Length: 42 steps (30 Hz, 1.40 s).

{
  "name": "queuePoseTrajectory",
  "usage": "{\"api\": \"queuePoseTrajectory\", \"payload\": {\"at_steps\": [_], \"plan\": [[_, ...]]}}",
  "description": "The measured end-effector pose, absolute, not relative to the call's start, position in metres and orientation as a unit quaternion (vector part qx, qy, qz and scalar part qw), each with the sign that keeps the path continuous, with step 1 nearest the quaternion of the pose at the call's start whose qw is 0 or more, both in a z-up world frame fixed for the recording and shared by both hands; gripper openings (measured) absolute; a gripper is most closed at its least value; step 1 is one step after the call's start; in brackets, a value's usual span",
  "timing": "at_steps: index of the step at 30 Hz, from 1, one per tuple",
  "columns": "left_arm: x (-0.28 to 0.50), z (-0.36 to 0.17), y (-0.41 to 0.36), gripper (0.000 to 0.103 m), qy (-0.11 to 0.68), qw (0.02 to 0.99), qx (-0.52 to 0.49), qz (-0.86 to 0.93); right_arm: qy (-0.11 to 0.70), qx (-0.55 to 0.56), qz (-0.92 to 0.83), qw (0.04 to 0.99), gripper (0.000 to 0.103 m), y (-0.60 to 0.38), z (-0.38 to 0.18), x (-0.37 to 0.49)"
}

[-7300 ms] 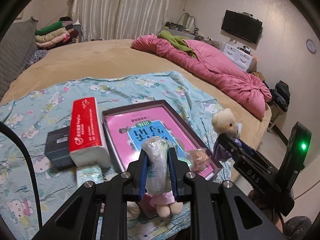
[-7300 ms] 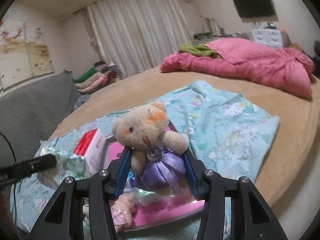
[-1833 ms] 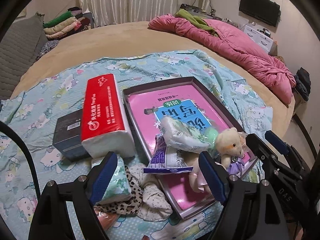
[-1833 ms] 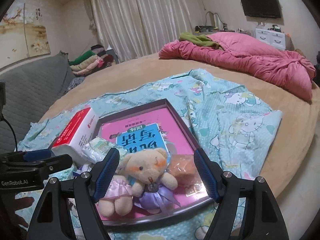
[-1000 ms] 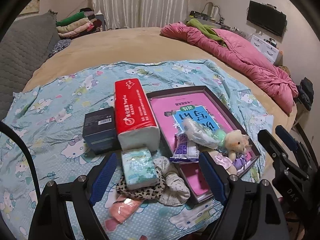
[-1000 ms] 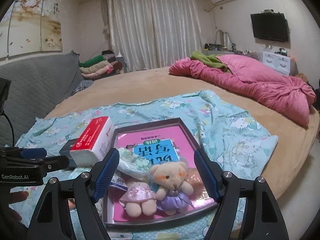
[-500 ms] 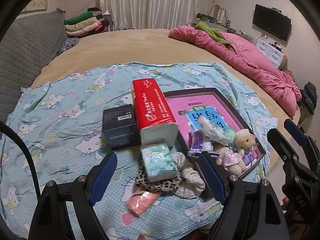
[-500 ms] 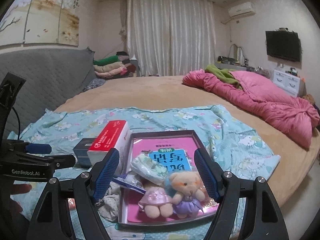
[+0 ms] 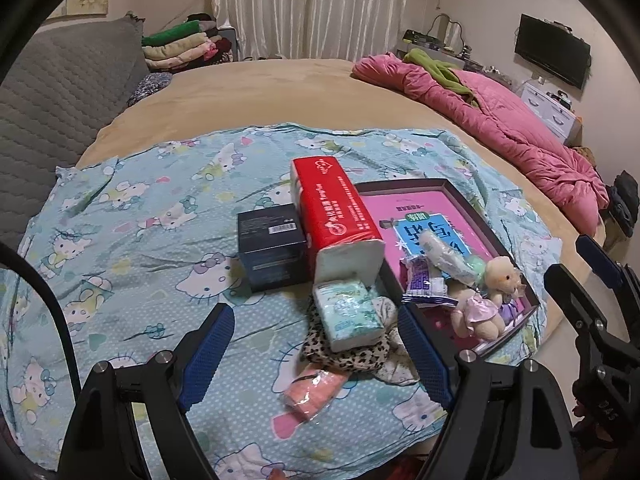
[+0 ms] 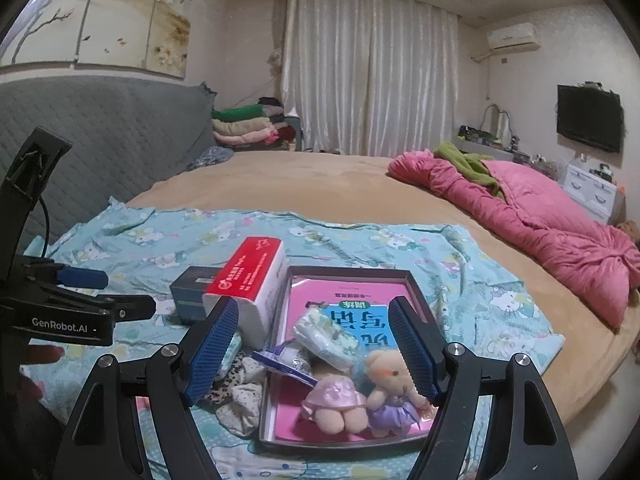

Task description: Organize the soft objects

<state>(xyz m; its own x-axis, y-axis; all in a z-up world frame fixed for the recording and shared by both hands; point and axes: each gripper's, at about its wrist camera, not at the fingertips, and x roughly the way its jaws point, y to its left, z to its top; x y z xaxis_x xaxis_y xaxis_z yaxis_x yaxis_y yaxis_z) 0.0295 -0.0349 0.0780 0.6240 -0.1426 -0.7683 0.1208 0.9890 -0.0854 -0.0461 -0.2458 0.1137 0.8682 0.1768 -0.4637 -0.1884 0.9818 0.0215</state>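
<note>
A dark-rimmed pink tray point(image 9: 448, 194) point(image 10: 348, 272) lies on a blue cartoon sheet on the bed. In it lie a teddy bear in a purple dress point(image 9: 502, 278) point(image 10: 394, 384), a doll in a pink dress point(image 9: 474, 318) point(image 10: 334, 400), a pale wrapped pack point(image 9: 448, 256) point(image 10: 324, 336) and a purple packet point(image 9: 420, 280). My left gripper point(image 9: 316, 354) is open and empty, held back above the sheet. My right gripper point(image 10: 314, 348) is open and empty, above the tray's near end.
Left of the tray stand a red tissue pack point(image 9: 336, 216) point(image 10: 248, 276) and a dark box point(image 9: 272, 248). A small green tissue pack point(image 9: 346, 316), leopard and white cloths point(image 9: 348, 354) and a pink wrapped item point(image 9: 312, 394) lie nearer. A pink quilt point(image 9: 500, 120) lies far right.
Both grippers have pulled back and upward from the tray, open and empty. The bear and pale pack they held earlier lie in the tray.
</note>
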Motion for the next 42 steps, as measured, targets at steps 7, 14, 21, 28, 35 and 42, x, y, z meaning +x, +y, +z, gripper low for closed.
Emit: {"api": "queuePoseTrajectory", "payload": {"at_steps": [7,14,21,28,35,42], "plan": [[0.026,0.079,-0.011,0.083,0.427,0.902,-0.025,-0.059,0.238,-0.030,0.111,0.964,0.079,-0.233,0.116,-0.049],[0.023,0.071,0.011,0.083,0.436,0.898,-0.037,-0.045,0.244,-0.044,0.124,0.961,0.079,-0.222,0.114,-0.049],[0.021,0.055,0.016,0.083,0.452,0.890,-0.032,-0.051,0.255,-0.045,0.135,0.956,0.079,-0.214,0.110,-0.044],[0.021,0.032,0.010,0.083,0.474,0.876,-0.033,-0.081,0.272,-0.043,0.135,0.952,0.079,-0.209,0.103,-0.037],[0.023,0.010,0.002,0.083,0.492,0.864,-0.025,-0.102,0.293,-0.046,0.141,0.945,0.079,-0.204,0.090,-0.030],[0.028,-0.011,-0.003,0.083,0.512,0.850,-0.026,-0.120,0.308,-0.047,0.147,0.939,0.079,-0.200,0.079,-0.025]]}}
